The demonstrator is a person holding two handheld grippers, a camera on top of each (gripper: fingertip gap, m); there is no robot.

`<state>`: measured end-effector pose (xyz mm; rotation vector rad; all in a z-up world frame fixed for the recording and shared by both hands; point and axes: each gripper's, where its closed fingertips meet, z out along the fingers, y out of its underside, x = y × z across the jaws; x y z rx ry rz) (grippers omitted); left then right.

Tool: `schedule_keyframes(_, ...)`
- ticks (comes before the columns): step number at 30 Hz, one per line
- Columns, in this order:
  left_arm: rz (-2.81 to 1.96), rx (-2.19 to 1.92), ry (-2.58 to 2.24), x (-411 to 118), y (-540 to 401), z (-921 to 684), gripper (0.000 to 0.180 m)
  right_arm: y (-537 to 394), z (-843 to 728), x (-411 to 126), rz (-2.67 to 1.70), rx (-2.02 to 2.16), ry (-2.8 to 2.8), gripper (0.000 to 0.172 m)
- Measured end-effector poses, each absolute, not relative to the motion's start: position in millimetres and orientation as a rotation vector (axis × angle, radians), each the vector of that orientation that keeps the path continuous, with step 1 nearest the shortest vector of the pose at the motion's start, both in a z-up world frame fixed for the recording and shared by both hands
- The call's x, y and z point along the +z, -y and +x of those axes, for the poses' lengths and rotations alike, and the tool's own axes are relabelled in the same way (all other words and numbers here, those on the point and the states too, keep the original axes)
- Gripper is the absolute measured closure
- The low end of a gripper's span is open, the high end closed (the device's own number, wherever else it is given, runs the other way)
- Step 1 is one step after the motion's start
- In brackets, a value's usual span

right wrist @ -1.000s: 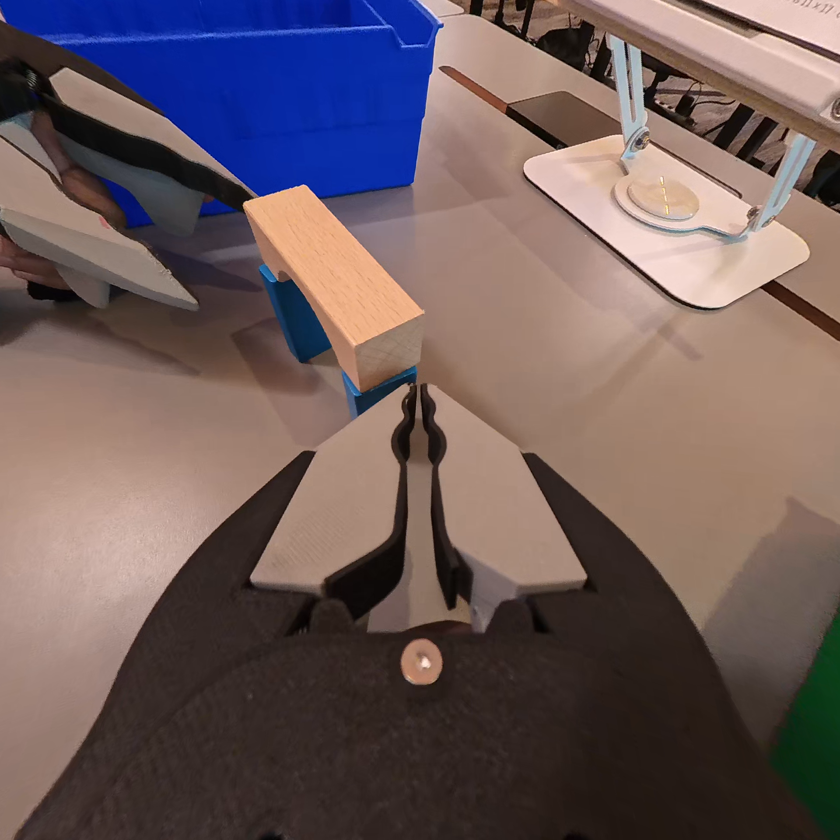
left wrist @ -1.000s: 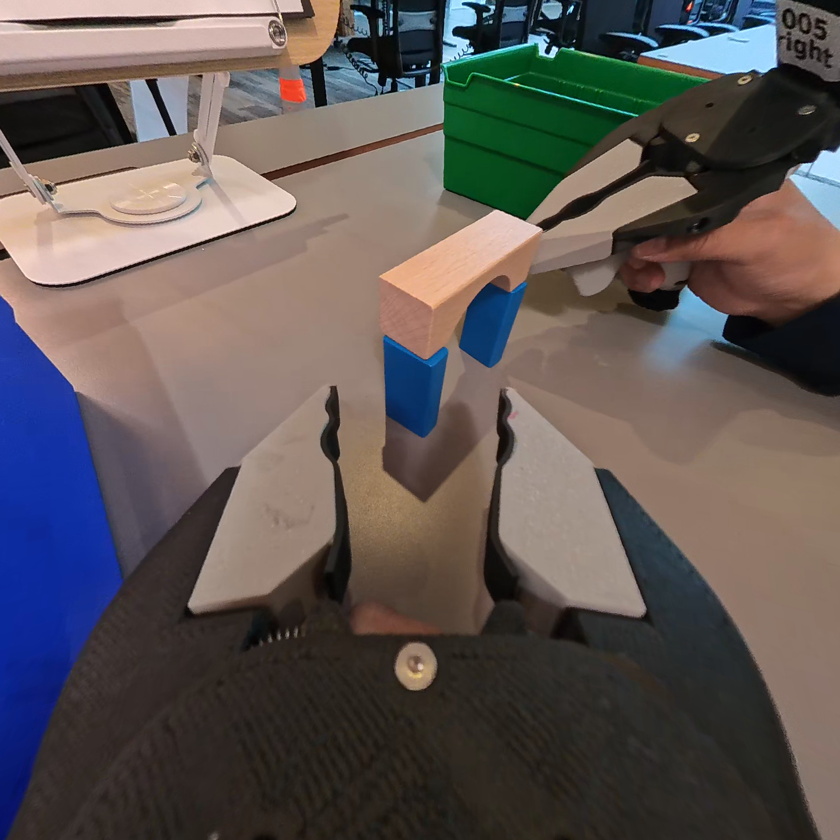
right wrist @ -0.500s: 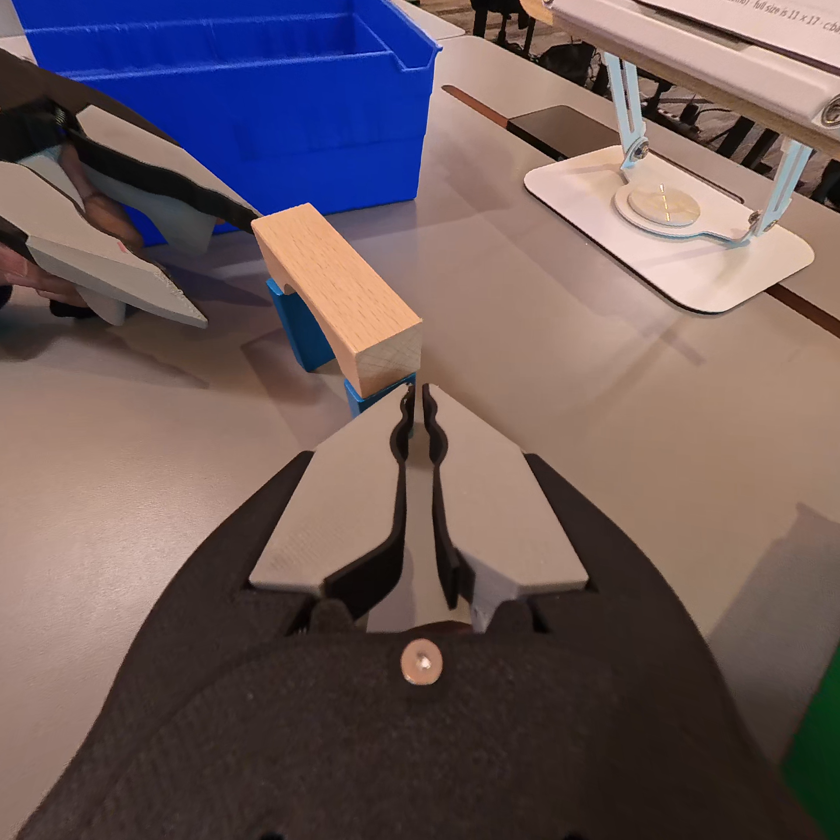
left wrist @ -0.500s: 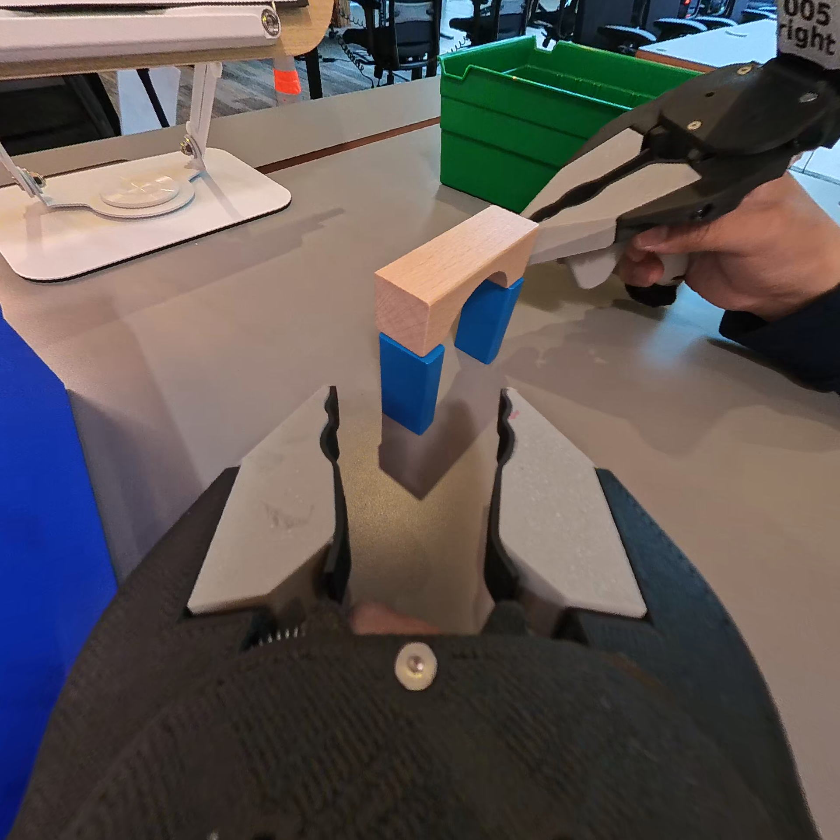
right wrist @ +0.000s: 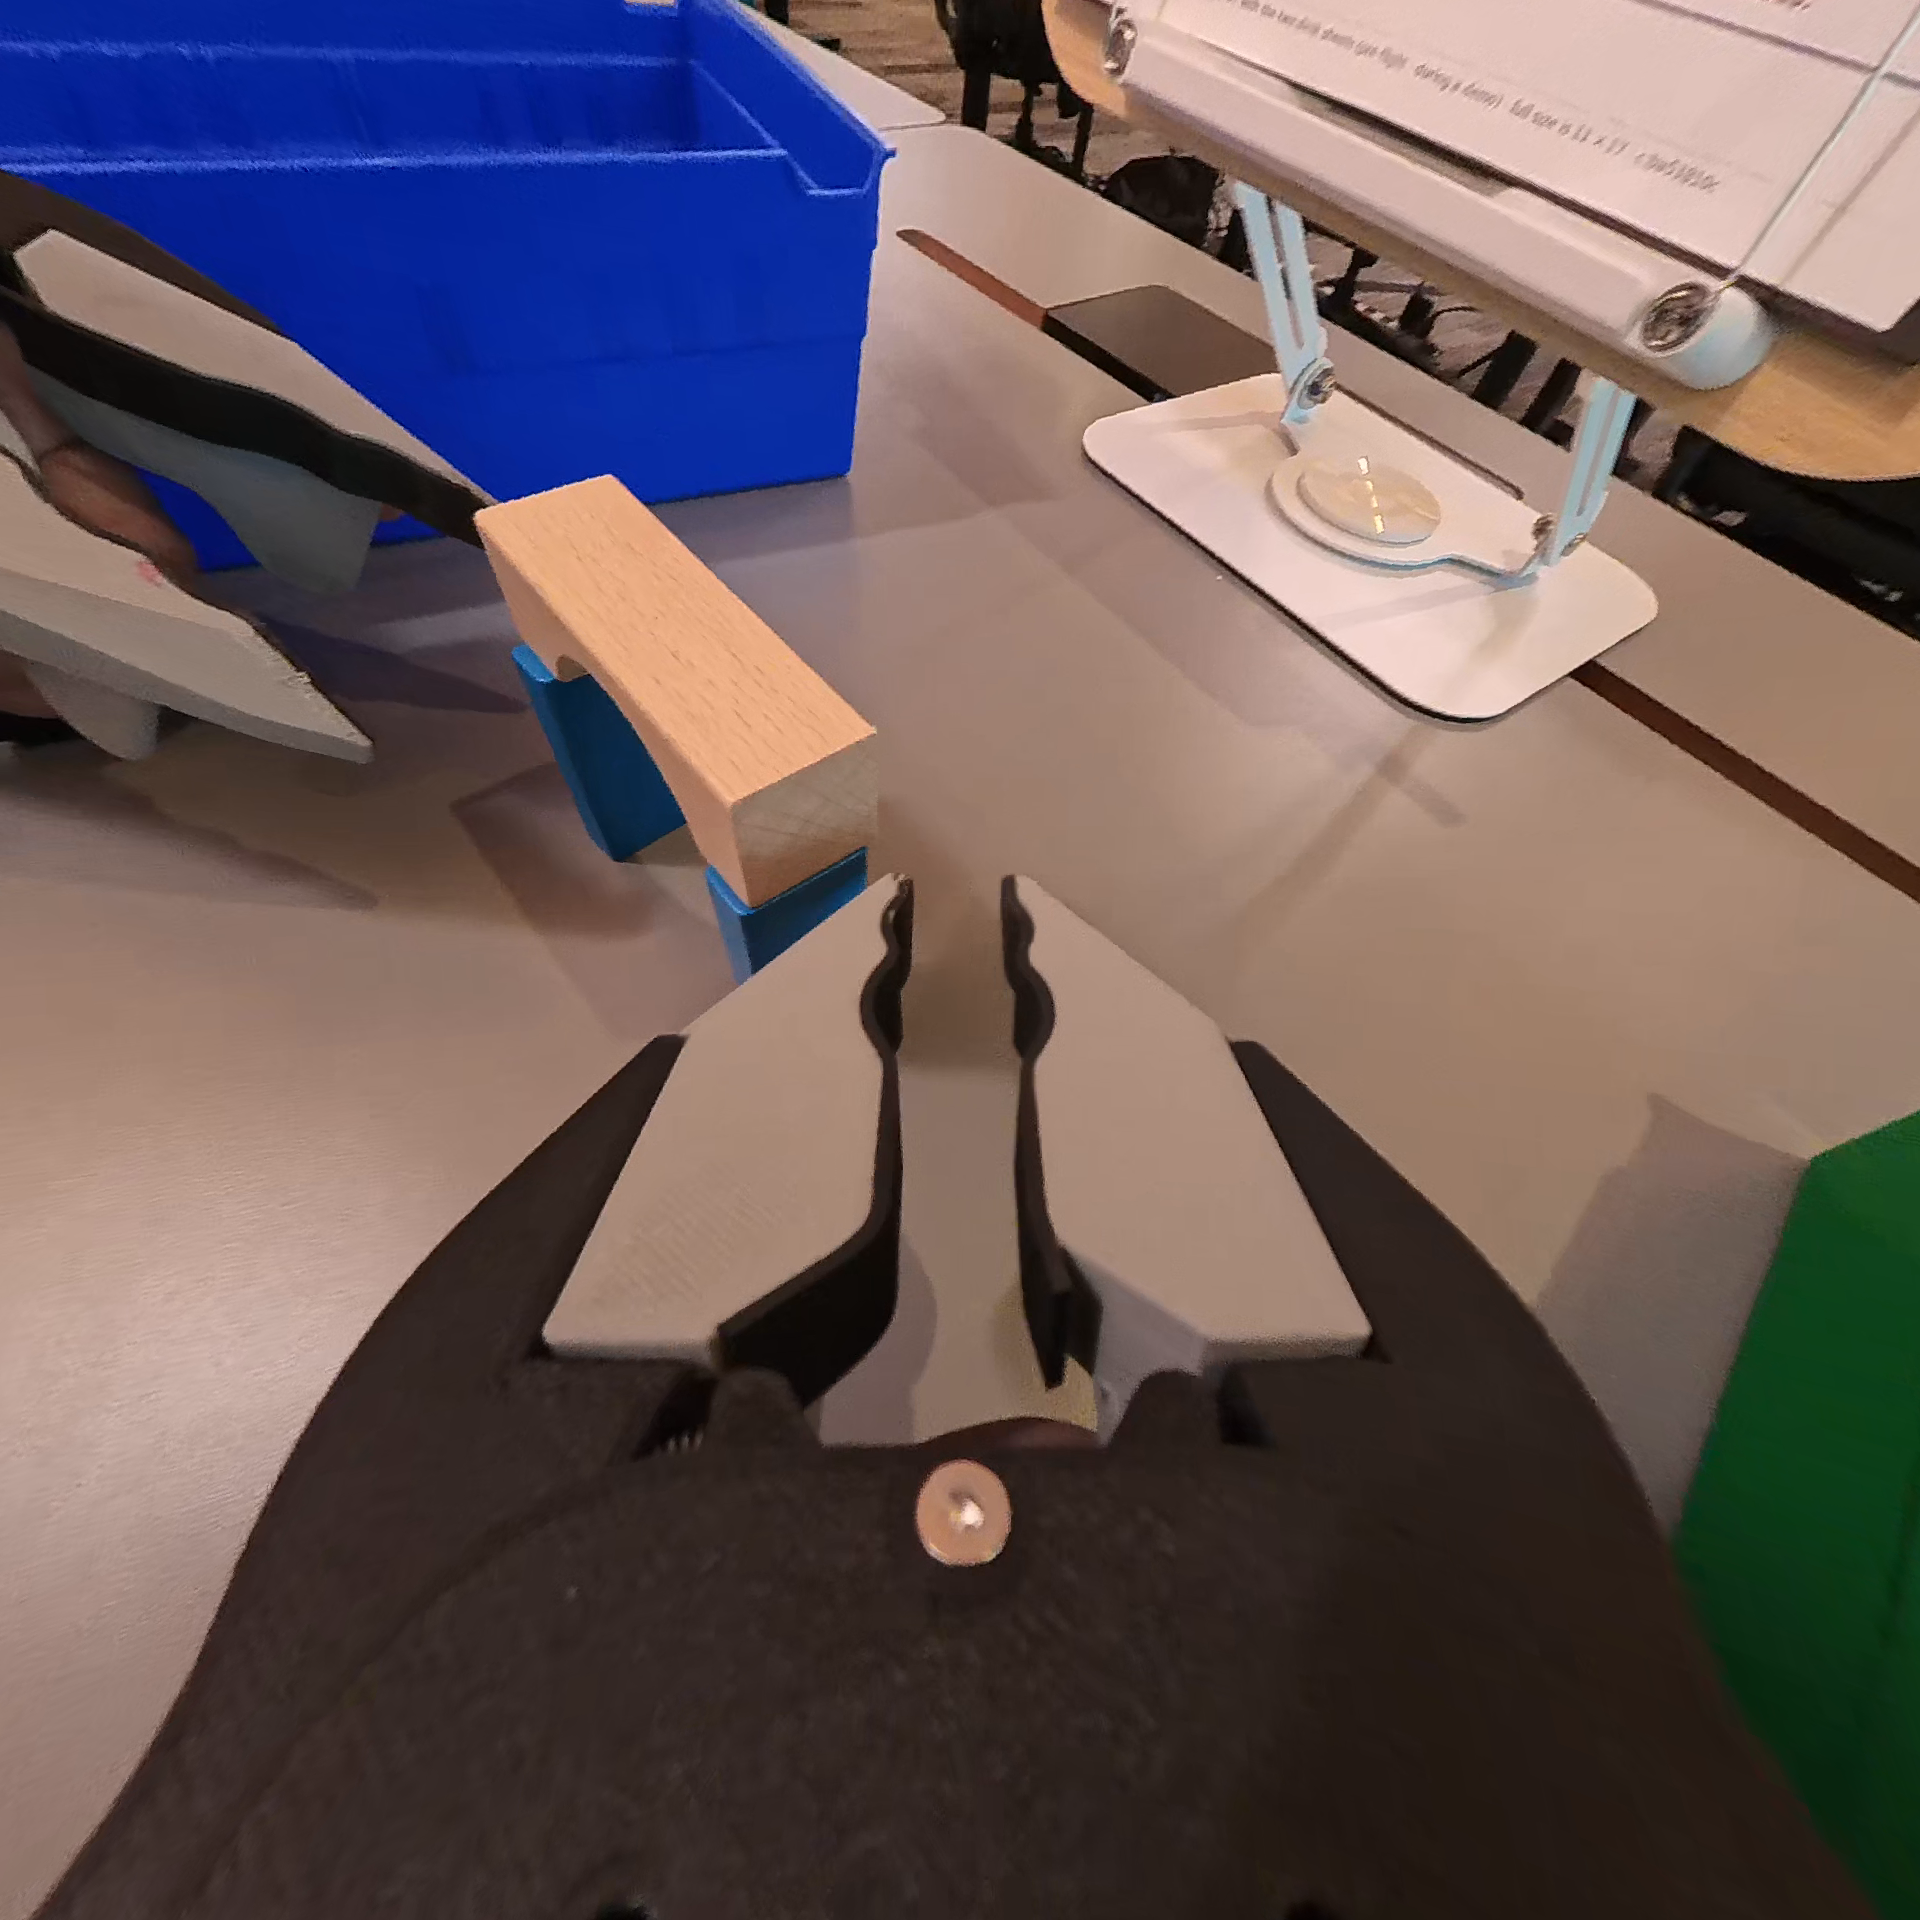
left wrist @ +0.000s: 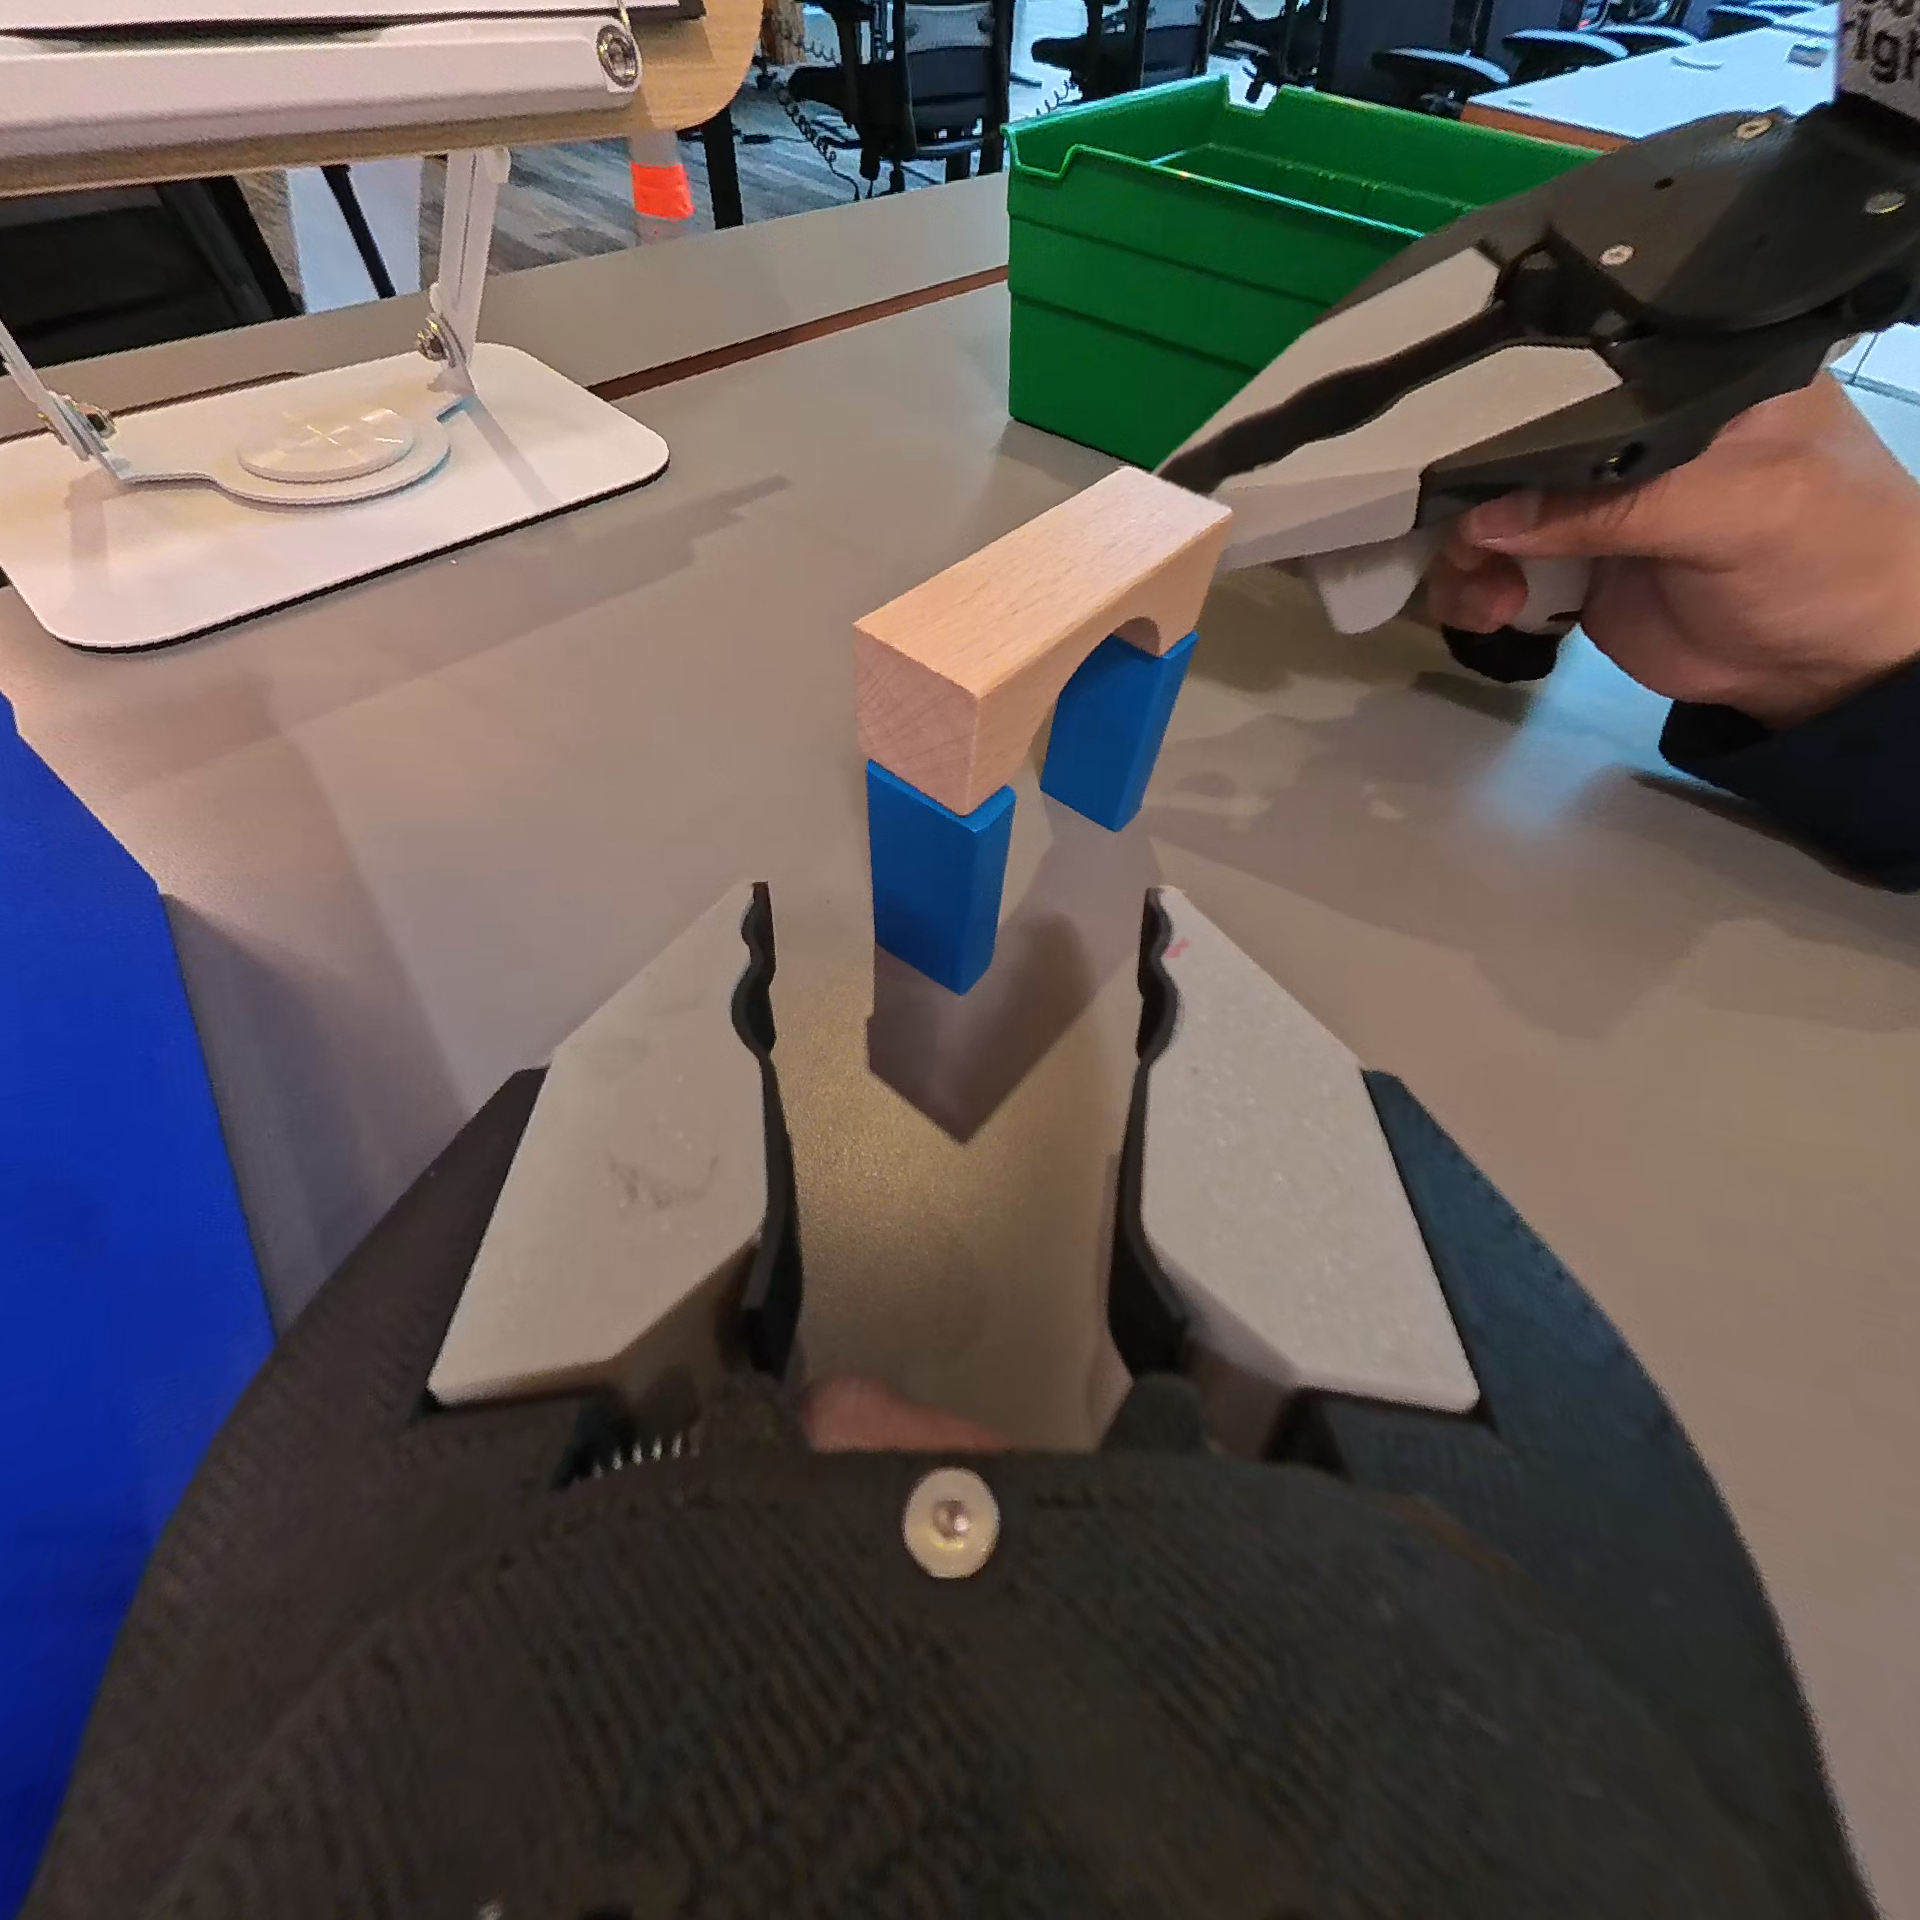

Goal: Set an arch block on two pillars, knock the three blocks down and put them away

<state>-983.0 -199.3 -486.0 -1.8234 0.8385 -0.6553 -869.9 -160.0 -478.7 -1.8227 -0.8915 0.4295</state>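
Blue bin (right wrist: 520, 260) far left. Left gripper (left wrist: 956, 935) spread wide, nothing between pads, just short of the near blue pillar (left wrist: 935, 883). Wooden arch block (left wrist: 1029, 634) sits on both pillars, mid-table. Right gripper (right wrist: 956, 904) slightly parted, bare, beside the arch's end. Green bin (left wrist: 1195, 301) behind.

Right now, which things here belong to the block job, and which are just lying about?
Job: wooden arch block; two blue pillars; blue bin; green bin; both open grippers.
Lying about: white stand; office chairs.
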Motion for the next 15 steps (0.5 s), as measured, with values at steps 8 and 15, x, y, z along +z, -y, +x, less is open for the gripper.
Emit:
schedule_keyframes(8, -1.788, -0.631, -0.835, -482, 200, -980, 0.111, 155, -857, -452, -1.690, 0.320, 0.806, 0.151)
schedule_keyframes(15, -1.767, -0.624, -0.811, -477, 199, -981, 0.111, 168, -861, -432, -1.583, 0.350, 0.819, 0.149)
